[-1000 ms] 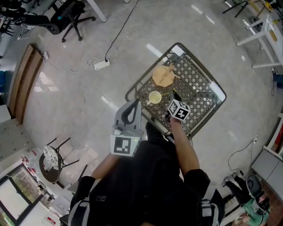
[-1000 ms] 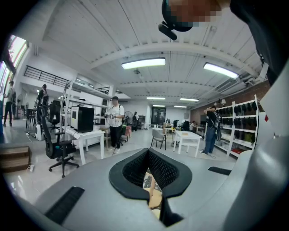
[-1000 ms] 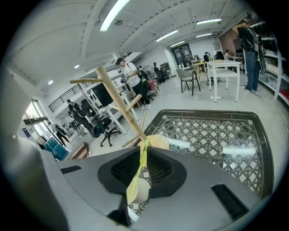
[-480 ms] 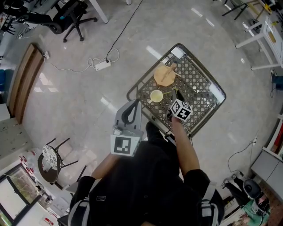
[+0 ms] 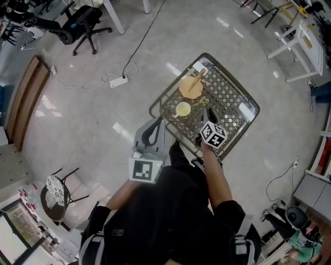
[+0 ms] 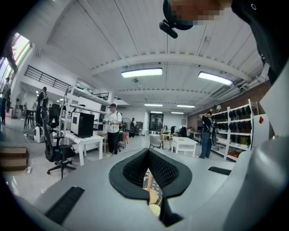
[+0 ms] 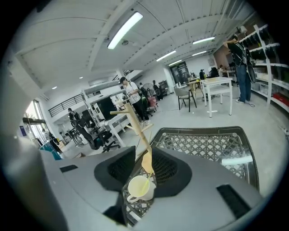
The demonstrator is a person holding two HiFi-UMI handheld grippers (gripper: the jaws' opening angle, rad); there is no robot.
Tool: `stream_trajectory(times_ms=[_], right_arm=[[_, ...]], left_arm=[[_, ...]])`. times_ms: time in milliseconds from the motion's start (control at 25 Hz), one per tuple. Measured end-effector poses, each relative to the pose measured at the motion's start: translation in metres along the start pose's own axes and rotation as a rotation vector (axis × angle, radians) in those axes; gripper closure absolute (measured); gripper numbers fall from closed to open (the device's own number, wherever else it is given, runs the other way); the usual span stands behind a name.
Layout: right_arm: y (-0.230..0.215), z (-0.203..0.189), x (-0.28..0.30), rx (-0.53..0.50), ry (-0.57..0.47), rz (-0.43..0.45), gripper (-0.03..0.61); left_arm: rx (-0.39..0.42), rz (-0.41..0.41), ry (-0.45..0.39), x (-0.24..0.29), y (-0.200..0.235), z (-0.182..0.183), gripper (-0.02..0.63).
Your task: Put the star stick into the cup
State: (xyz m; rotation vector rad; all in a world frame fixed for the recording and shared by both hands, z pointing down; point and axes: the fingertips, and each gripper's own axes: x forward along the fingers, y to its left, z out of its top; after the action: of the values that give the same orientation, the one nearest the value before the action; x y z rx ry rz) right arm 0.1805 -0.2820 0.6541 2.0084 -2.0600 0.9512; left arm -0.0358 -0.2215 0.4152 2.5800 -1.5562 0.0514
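Observation:
A pale yellow cup [image 5: 182, 109] stands on the metal mesh table [image 5: 232, 98], beside a wooden peg stand [image 5: 190, 87]. The thin yellow-green star stick [image 5: 196, 103] rests in the cup, its star end leaning out to the right. My right gripper [image 5: 205, 111] hovers just behind the cup, open and holding nothing. In the right gripper view the cup [image 7: 140, 187] and the stick [image 7: 145, 182] show between the parted jaws of that gripper [image 7: 143, 158]. My left gripper [image 5: 161, 120] hangs off the table's near edge, shut and empty. The cup [image 6: 156, 210] peeks through the left gripper [image 6: 148, 153].
The table stands on a shiny grey floor. A power strip [image 5: 118, 80] with cables lies on the floor at the left, an office chair [image 5: 85, 15] beyond it. White tables [image 5: 305, 41] are at the upper right, a round stool [image 5: 57, 189] at the lower left.
My right gripper has drawn back from the cup toward me. The stick stays in the cup. The left gripper has hardly moved.

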Motion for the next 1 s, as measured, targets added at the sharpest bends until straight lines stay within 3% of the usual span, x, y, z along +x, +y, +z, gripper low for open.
stream_trajectory(times_ms=[640, 1000], right_arm=[[0.095, -0.045, -0.177, -0.051, -0.085, 0.019, 0.523], [0.123, -0.046, -0.264, -0.096, -0.162, 0.035, 0.545]], left_arm=[[0.028, -0.098, -0.101, -0.164, -0.020, 0.017, 0.598], [-0.005, -0.130, -0.103, -0.217, -0.043, 0.017, 0.598]])
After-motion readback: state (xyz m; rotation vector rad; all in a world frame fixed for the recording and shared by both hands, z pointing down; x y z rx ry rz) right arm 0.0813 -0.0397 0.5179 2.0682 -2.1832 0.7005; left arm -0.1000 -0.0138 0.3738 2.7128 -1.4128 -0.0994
